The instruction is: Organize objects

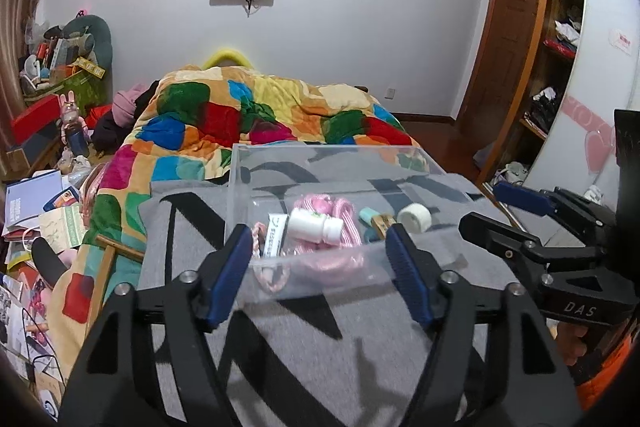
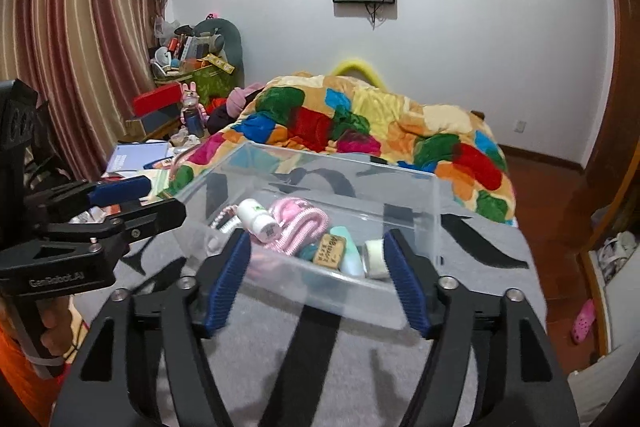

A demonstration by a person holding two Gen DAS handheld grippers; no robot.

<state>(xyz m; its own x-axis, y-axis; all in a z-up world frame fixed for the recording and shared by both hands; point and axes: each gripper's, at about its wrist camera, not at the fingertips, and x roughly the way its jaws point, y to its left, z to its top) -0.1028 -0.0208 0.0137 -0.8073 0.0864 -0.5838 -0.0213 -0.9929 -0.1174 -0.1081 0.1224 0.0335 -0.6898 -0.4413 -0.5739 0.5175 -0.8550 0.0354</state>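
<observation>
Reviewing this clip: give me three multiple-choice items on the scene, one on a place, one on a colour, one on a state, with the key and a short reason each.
1. Where does the white bottle lie?
A. inside the clear box
B. on the patchwork quilt
C. on the floor

2. What colour is the striped rope in the box?
A. green
B. pink and white
C. black

3. How does the left hand-held gripper stand?
A. shut on the bottle
B. shut on the box wall
C. open, holding nothing

Key: 1 A, it lies on the box floor; 2 B, its stripes show; 3 C, its pads stand apart, nothing pressed between them.
</observation>
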